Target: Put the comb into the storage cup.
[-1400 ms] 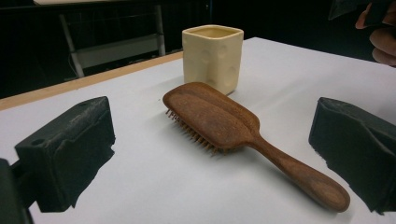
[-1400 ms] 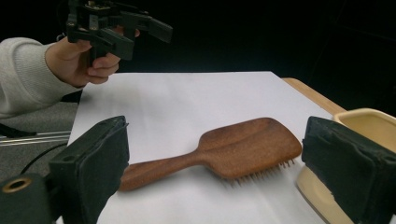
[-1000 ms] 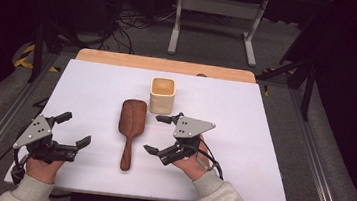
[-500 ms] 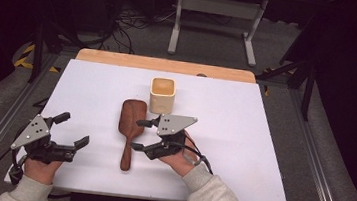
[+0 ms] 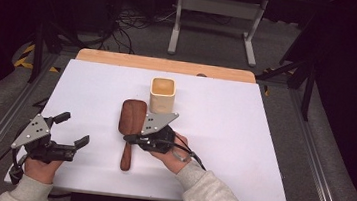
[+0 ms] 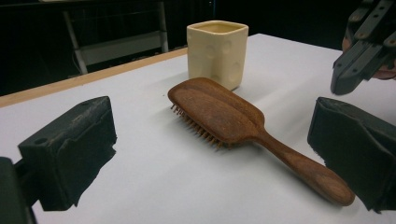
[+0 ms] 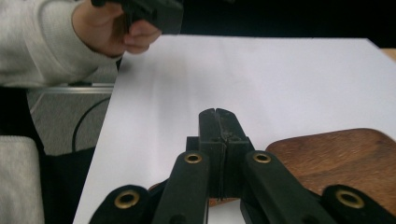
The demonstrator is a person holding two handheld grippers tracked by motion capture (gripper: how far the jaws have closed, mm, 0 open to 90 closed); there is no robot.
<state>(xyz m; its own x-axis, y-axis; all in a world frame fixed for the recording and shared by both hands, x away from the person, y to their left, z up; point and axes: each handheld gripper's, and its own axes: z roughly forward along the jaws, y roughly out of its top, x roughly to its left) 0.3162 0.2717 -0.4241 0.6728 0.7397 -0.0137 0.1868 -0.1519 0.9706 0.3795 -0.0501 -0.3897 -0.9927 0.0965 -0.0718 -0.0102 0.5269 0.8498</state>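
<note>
Lying bristles-down on the white table, the wooden hairbrush has its broad head pointing toward the far edge and its handle toward the person. Just beyond the head stands a cream cup, upright and near the brush but not touching it.

The right gripper sits over the brush where the head narrows into the handle. In the right gripper view its jaws are pressed tight together, pad against pad, with the brown wood showing beneath and beside them; whether any part of the brush is pinched between them cannot be told.

The left gripper hovers above the near left part of the table, well apart from the brush. Its jaws stand wide open and hold nothing; in the left gripper view the brush and the cup appear in the gap between them.
</note>
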